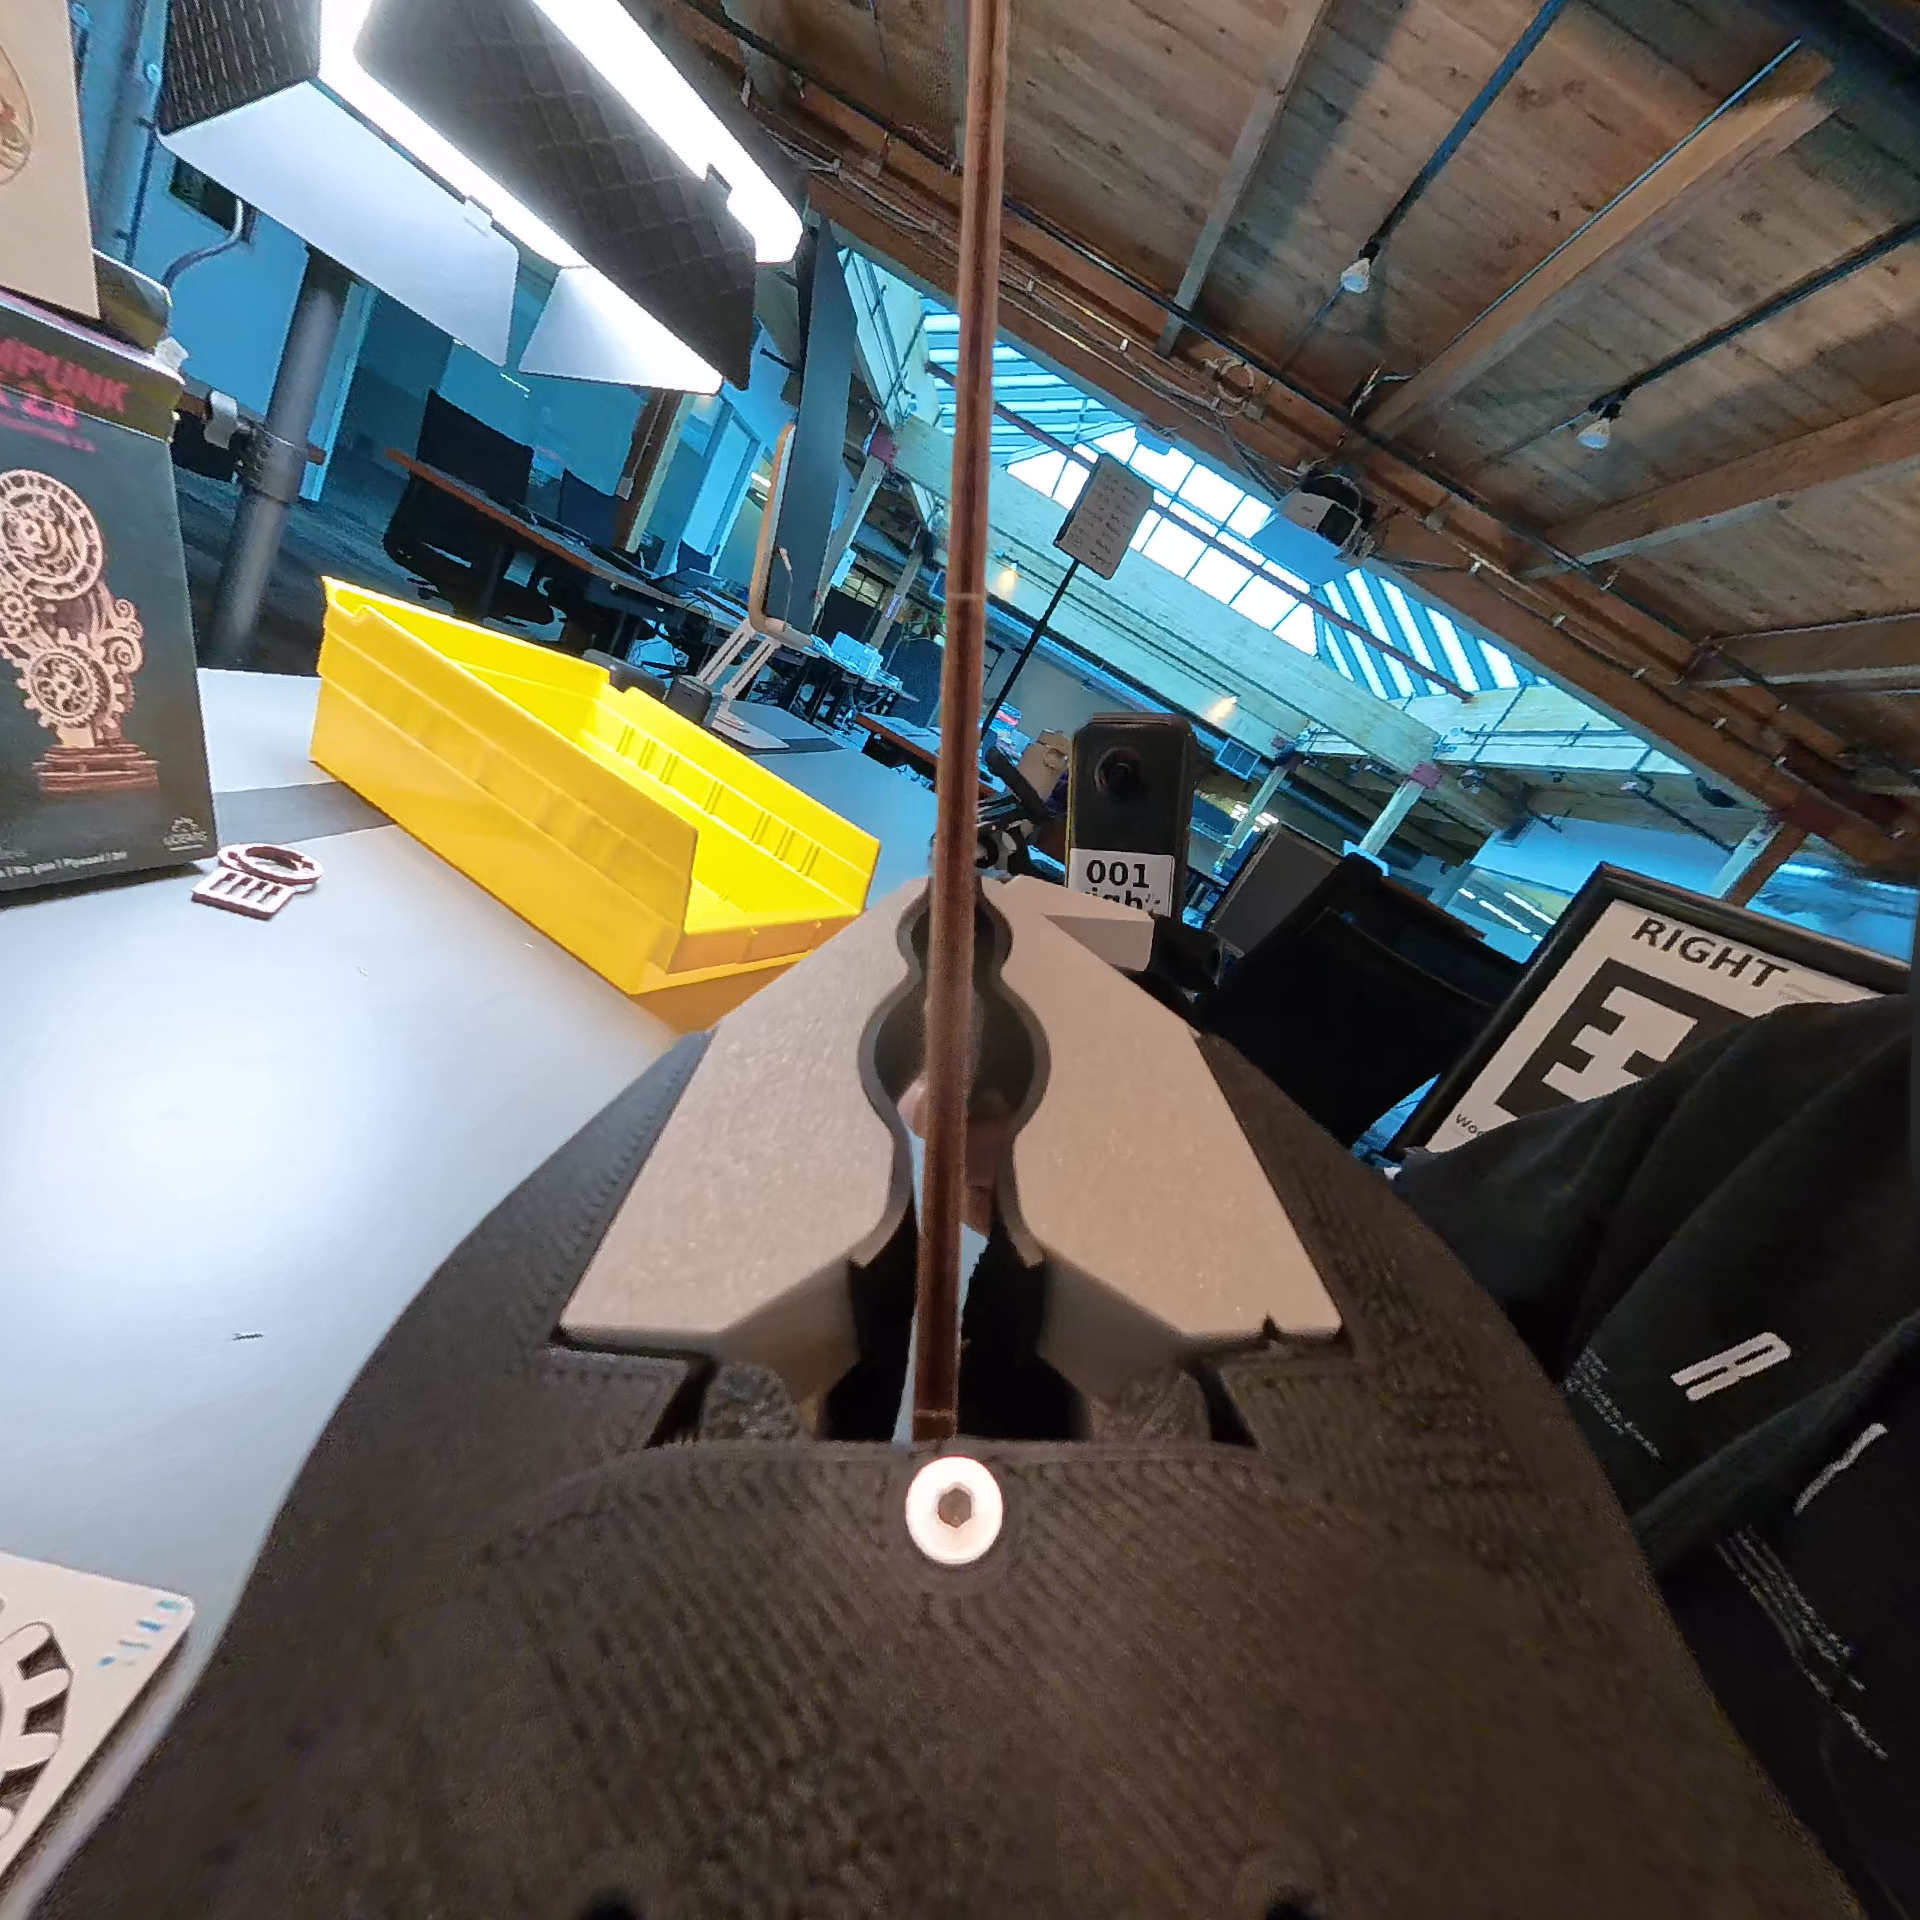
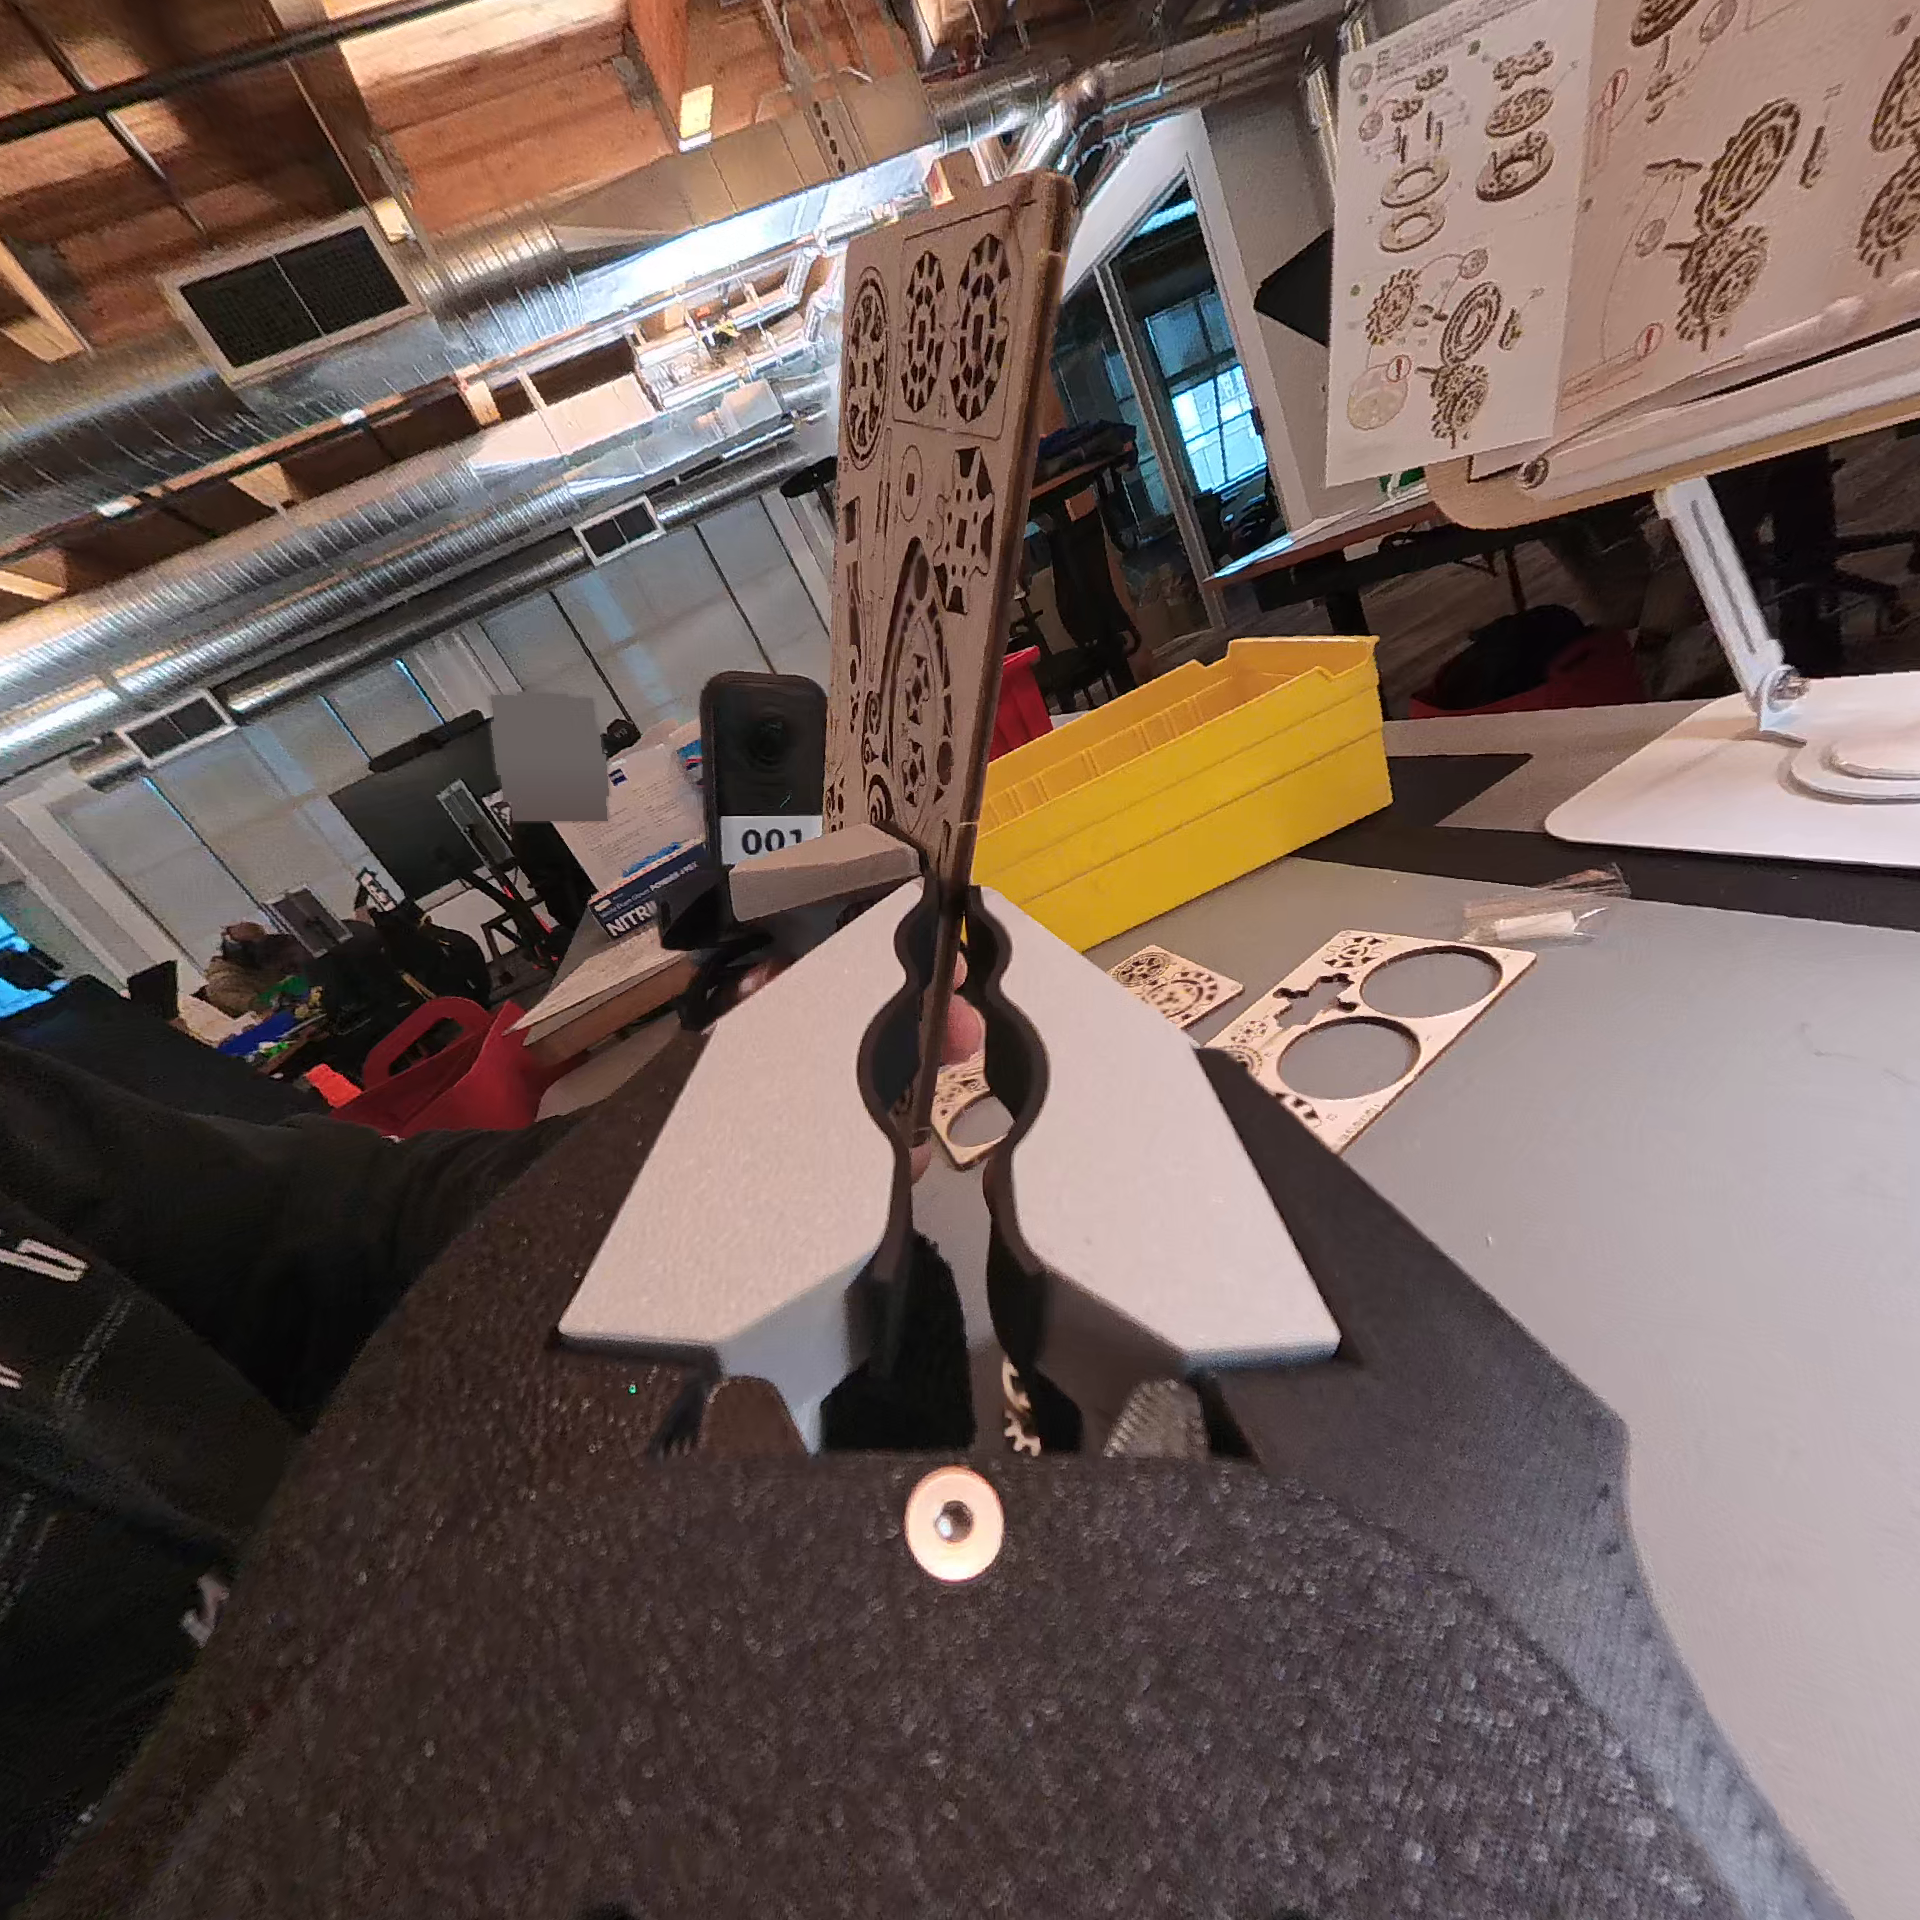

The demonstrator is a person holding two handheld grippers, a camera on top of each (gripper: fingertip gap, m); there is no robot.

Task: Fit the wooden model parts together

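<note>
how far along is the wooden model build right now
Early stage. Done: some pieces are already punched out, as the emptied sheet on the table has round holes, and two small dark parts lie loose. In hand: both the left gripper and right gripper are clamped on one uncut wooden parts sheet, held upright. Left: no assembled model shows, so the fitting itself remains.

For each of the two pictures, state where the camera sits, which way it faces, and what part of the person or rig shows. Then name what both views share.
Left wrist view: on the left gripper, tilted up past the edge-on wooden sheet toward ceiling beams; a dark sleeve shows.
Right wrist view: on the right gripper, facing the sheet's cut face and grey table; a sleeve at left.
Shared: the sheet, yellow bin, both jaws shut.
</note>
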